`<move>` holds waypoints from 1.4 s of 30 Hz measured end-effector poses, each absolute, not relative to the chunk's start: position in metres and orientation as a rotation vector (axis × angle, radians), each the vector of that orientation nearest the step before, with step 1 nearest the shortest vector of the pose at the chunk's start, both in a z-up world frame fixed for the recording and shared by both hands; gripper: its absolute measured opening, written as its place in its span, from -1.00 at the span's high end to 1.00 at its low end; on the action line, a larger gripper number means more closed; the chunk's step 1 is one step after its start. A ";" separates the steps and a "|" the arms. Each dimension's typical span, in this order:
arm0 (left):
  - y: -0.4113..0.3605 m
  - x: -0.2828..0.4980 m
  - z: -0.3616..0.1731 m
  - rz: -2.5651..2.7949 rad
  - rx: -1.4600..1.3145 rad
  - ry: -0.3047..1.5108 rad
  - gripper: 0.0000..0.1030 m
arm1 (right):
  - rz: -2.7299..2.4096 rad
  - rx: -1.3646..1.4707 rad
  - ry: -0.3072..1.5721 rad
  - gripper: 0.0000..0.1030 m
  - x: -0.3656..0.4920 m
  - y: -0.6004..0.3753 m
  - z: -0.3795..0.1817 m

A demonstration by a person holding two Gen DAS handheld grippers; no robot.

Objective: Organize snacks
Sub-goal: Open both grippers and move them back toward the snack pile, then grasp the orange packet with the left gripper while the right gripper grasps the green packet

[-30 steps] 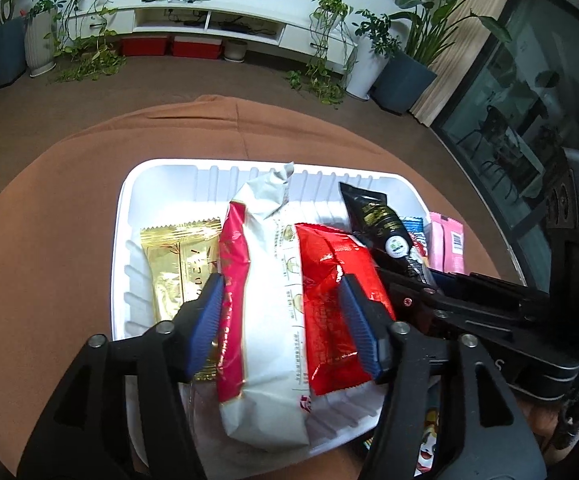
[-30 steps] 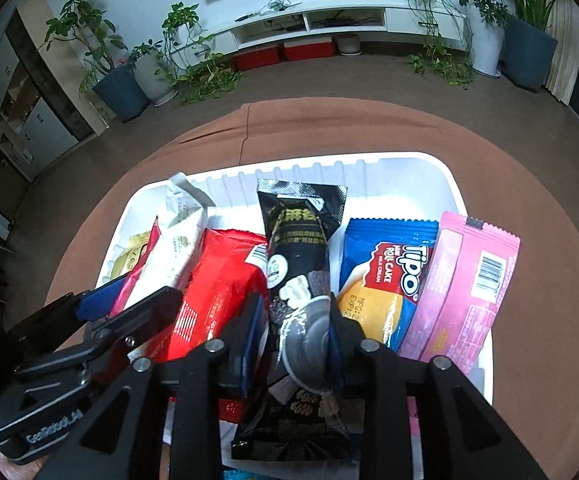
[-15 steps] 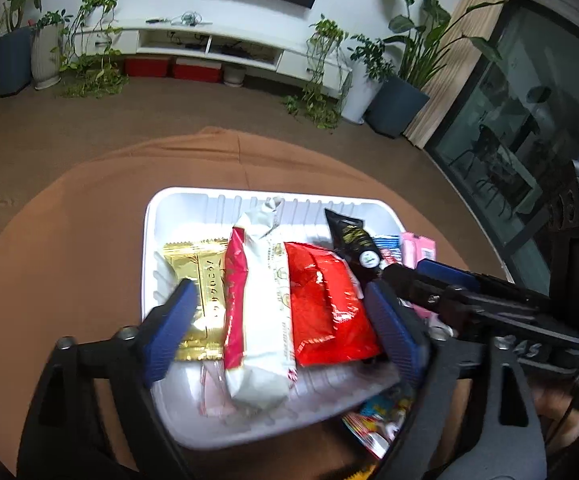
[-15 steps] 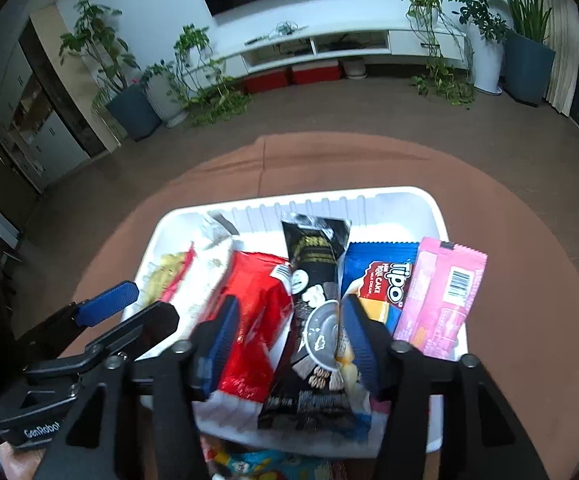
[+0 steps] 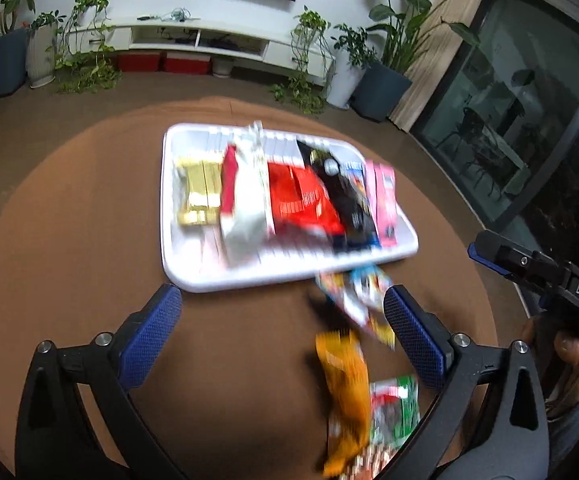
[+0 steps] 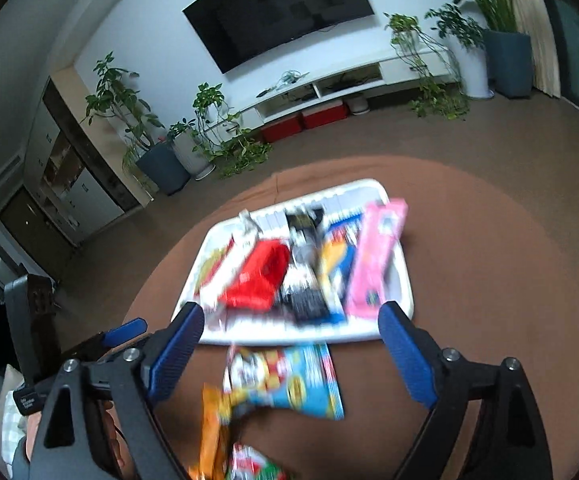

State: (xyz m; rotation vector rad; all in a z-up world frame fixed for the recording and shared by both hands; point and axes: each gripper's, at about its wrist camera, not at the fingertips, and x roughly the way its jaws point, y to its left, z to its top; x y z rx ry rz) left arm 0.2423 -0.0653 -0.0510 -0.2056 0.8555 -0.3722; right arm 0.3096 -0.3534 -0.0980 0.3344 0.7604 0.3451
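A white tray [image 5: 209, 280] on the round brown table [image 5: 89, 240] holds a row of packets: gold [image 5: 197, 192], white-and-red [image 5: 245, 208], red [image 5: 297, 200], black [image 5: 345, 204] and pink [image 5: 385, 200]. The right wrist view shows the same tray [image 6: 289, 336] with the red [image 6: 261, 280], black [image 6: 303, 276] and pink [image 6: 373, 256] packets. My left gripper [image 5: 281, 296] hangs short of the tray's near rim, its jaws opening wide with nothing between them. My right gripper [image 6: 291, 312] is also back from the tray, jaws opening and empty. Both views are motion-blurred.
Loose packets lie on the table in front of the tray: a blue cartoon packet [image 6: 289, 380], an orange one [image 5: 345, 392] and a green-and-red one [image 5: 393, 408]. A hand [image 5: 561, 352] shows at the right edge. Potted plants and a TV cabinet stand beyond the table.
Both grippers drew back and up from the tray while their jaws widened. The left let go of the white-and-red and red packets, the right of the black packet, all left in the tray.
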 end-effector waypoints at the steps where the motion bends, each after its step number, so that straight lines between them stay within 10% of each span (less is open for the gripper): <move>1: -0.068 0.237 -0.055 -0.373 -0.198 0.863 -0.99 | 0.338 0.346 0.769 -0.76 0.300 -0.357 -0.105; 18: -0.118 0.166 -0.098 -0.389 -0.105 0.998 -0.97 | 0.320 0.418 0.827 -0.76 0.183 -0.361 -0.170; 42: -0.137 0.202 -0.104 -0.354 0.068 1.029 0.51 | 0.287 0.347 0.811 -0.72 0.178 -0.360 -0.175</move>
